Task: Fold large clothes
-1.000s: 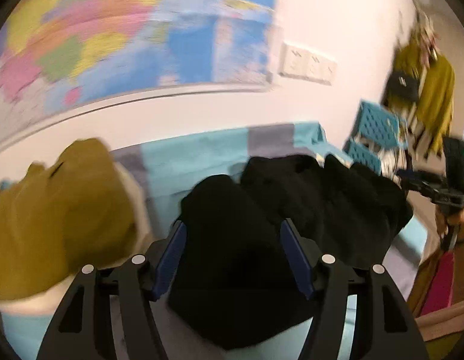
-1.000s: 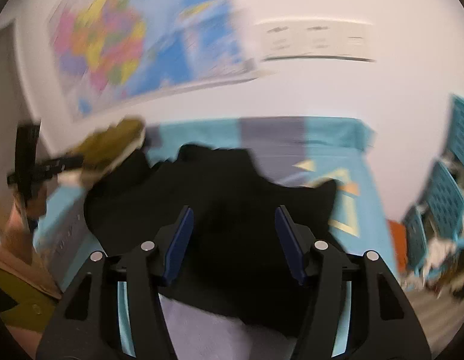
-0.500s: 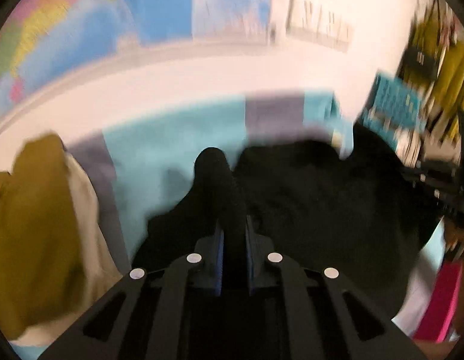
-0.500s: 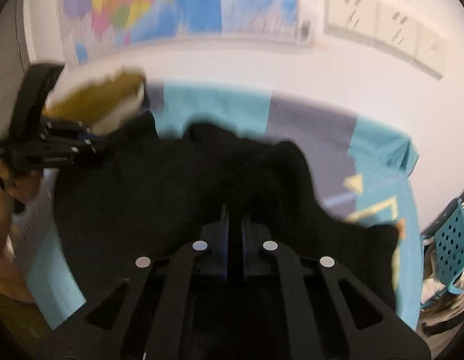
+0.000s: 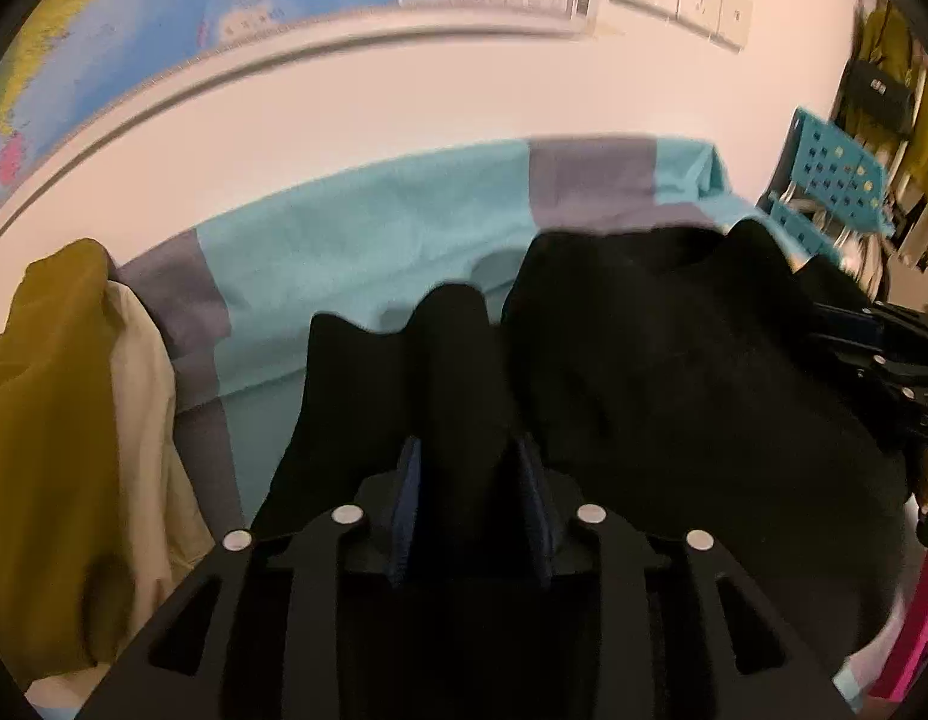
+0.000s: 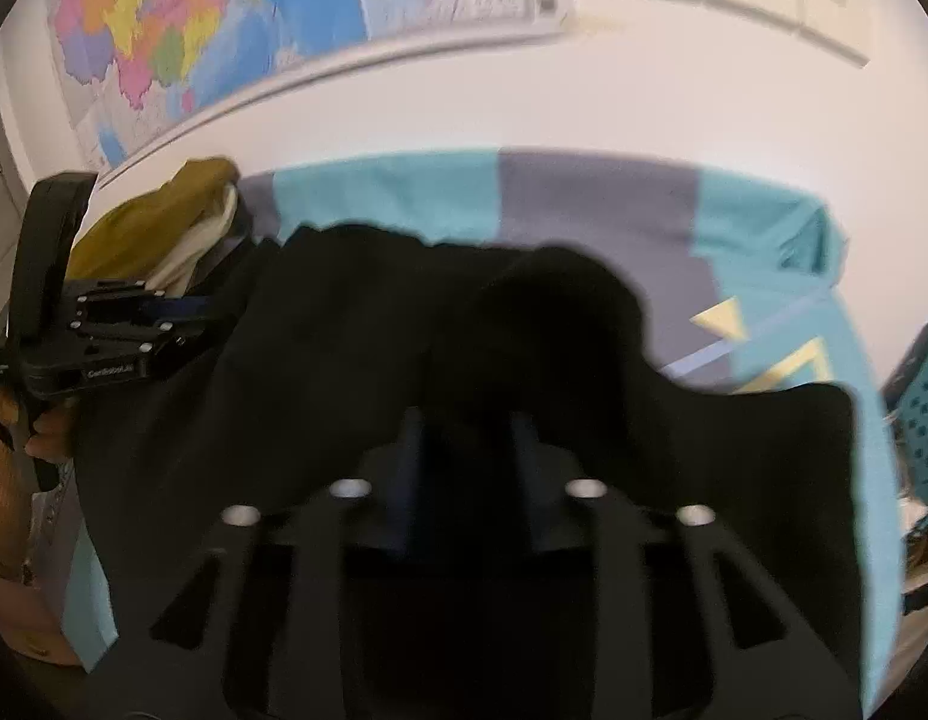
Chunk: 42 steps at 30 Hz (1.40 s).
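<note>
- Black garment (image 5: pixel 673 372): lies bunched on my turquoise and grey sheet (image 5: pixel 368 240), below the wall map (image 6: pixel 224 30).
- My left claw (image 5: pixel 471 480): jaws opening, a fold of the black cloth between the blue pads, which no longer pinch it.
- My right claw (image 6: pixel 466 450): jaws likewise opening, black cloth between them.
- Mustard and cream clothes (image 5: pixel 56 420): heaped just left of the garment.
</note>
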### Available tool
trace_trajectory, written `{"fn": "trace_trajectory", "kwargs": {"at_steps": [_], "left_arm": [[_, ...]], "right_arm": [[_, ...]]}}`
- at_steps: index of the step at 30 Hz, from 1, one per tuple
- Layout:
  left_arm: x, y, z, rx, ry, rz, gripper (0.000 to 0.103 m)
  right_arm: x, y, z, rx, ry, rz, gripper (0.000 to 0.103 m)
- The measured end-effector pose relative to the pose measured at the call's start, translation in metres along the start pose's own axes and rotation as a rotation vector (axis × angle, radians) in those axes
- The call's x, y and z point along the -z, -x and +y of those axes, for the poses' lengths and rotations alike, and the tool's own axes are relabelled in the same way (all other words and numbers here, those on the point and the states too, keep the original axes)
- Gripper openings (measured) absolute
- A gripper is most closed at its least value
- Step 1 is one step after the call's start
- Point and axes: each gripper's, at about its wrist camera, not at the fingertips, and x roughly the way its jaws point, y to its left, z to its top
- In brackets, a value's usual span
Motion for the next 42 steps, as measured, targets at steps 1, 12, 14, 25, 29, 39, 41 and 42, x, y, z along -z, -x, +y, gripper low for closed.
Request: {"fn": "trace_trajectory", "kwargs": {"at_steps": [1, 12, 14, 25, 29, 39, 41, 42], "left_arm": [[0.000, 0.005, 0.001, -0.007, 0.007, -0.015, 0.034], [0.018, 0.067, -0.019, -0.102, -0.006, -0.179, 0.060], [0.023, 0.074, -0.022, -0.098, -0.009, -0.189, 0.061], [0.041, 0.079, -0.028, -0.038, 0.012, -0.172, 0.062], [0.052, 0.102, -0.028, 0.018, 0.025, -0.217, 0.064], [0.076, 0.058, -0.024, 0.075, 0.046, -0.097, 0.068], [0.077, 0.046, -0.014, 0.119, 0.095, -0.067, 0.068], [0.076, 0.043, -0.009, 0.119, 0.123, -0.062, 0.068]], "right_arm": [[0.001, 0.011, 0.000, -0.017, -0.003, -0.027, 0.043], [0.021, 0.038, 0.022, -0.155, 0.017, -0.060, 0.052], [0.026, 0.026, 0.028, -0.156, 0.035, -0.037, 0.052], [0.034, 0.007, 0.013, -0.149, -0.060, 0.004, 0.053], [0.038, 0.047, 0.010, -0.162, -0.044, -0.080, 0.056], [0.077, 0.041, -0.046, -0.008, -0.144, -0.036, 0.045], [0.081, 0.040, -0.052, -0.024, -0.171, -0.055, 0.044], [0.081, 0.041, -0.051, -0.018, -0.167, -0.055, 0.044]]}}
